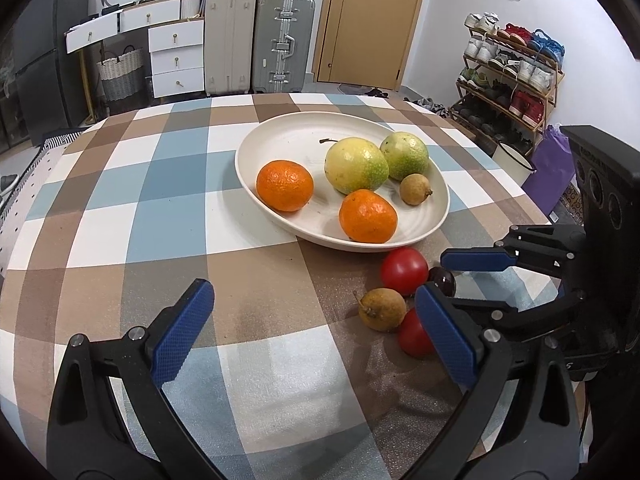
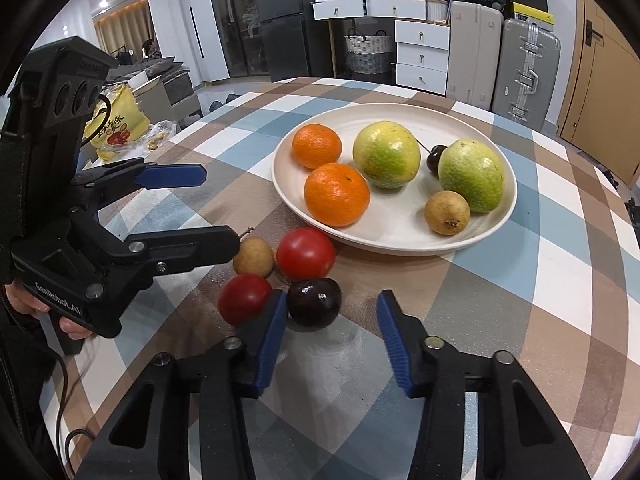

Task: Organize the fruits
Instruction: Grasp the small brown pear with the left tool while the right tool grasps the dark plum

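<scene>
The right gripper [image 2: 332, 340] sits nearest, angled down at the counter [image 2: 560, 280], its blue pads [image 2: 394, 344] apart with a gap between them. The dark cherry [image 2: 314, 302] lies at the front of that gap, hard against the left-hand pad; the other pad stands clear of it, so nothing is clamped yet. The cherry is near round, so no long axis matters: the jaws need only close across it.

Taking this cherry as the landmark, a red cherry tomato [image 2: 245, 298] sits just beside it on the far side of that pad, a second tomato [image 2: 306, 254] touches or nearly touches it just beyond, and a brown longan [image 2: 254, 257] lies beyond and toward the left gripper [image 1: 312, 332]. That gripper hangs wide, holding nothing, its lower finger tip close to the longan.

Farther past the cherry stands the cream plate [image 2: 400, 240], its near rim just behind the second tomato. It carries two mandarins [image 2: 337, 194], two green-yellow guava-like fruits [image 2: 386, 155], a longan and another dark cherry.

The right hand is plainly nearer the cherry. The crowding tomato beside the pad is the thing I would watch on the lift.
</scene>
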A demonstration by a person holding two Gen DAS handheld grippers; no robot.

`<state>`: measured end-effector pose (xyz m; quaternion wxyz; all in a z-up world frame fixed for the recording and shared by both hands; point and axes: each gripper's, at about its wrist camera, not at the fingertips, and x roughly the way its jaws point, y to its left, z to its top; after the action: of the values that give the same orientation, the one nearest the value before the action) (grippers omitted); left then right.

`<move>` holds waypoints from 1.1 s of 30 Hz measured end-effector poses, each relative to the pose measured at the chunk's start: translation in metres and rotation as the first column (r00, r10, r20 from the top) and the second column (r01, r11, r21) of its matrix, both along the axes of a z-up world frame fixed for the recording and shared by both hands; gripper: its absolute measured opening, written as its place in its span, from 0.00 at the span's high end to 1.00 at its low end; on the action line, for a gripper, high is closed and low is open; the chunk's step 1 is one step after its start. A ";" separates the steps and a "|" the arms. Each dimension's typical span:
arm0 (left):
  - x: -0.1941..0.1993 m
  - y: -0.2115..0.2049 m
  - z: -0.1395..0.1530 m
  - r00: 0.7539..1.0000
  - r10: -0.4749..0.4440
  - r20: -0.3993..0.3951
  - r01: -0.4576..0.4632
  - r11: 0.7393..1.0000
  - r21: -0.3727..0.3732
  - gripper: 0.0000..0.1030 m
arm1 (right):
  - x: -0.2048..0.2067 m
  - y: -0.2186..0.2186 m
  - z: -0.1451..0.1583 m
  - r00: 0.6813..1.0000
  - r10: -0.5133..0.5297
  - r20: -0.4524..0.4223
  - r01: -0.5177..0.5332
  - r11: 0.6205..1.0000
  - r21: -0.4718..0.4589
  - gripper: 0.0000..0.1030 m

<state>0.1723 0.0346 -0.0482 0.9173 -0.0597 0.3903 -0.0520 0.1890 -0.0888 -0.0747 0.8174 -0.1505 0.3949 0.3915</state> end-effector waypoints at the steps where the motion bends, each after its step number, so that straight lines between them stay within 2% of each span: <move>1: 0.000 0.000 0.000 1.000 0.001 -0.001 -0.001 1.000 0.000 0.02 | 0.000 0.000 0.000 1.000 0.005 -0.003 -0.005 1.000 0.003 0.61; 5: 0.000 0.001 -0.001 1.000 0.002 0.000 -0.002 1.000 -0.002 0.02 | -0.004 0.002 0.001 0.999 0.033 -0.009 -0.032 0.999 0.011 0.73; 13: -0.002 0.000 0.000 1.000 -0.012 0.002 0.012 1.000 -0.006 0.02 | -0.005 -0.007 0.008 1.000 0.018 0.019 -0.018 0.999 0.034 0.73; 19: -0.007 -0.015 0.005 0.996 -0.082 0.026 0.081 0.997 0.016 0.02 | 0.004 -0.025 0.014 0.999 -0.044 0.021 0.043 0.997 0.058 0.73; 21: -0.009 -0.021 0.005 0.994 -0.104 0.031 0.103 0.994 0.032 0.05 | 0.006 -0.030 0.017 0.998 -0.062 0.020 0.061 0.996 0.068 0.73; 24: -0.008 -0.025 0.001 0.993 -0.117 0.015 0.116 0.992 0.043 0.13 | 0.008 -0.033 0.018 0.997 -0.073 0.024 0.071 0.995 0.073 0.73; 26: -0.005 -0.023 -0.001 0.994 -0.112 -0.001 0.112 0.993 0.029 0.20 | 0.008 -0.033 0.019 0.997 -0.076 0.026 0.074 0.995 0.074 0.73; 33: 0.002 -0.004 -0.007 0.998 -0.058 -0.035 0.056 0.997 -0.060 0.32 | 0.008 -0.033 0.018 0.997 -0.077 0.027 0.075 0.995 0.071 0.73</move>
<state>0.1747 0.0307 -0.0557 0.9059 -0.0764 0.4070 -0.0885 0.1969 -0.1218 -0.0564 0.8424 -0.1126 0.3742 0.3711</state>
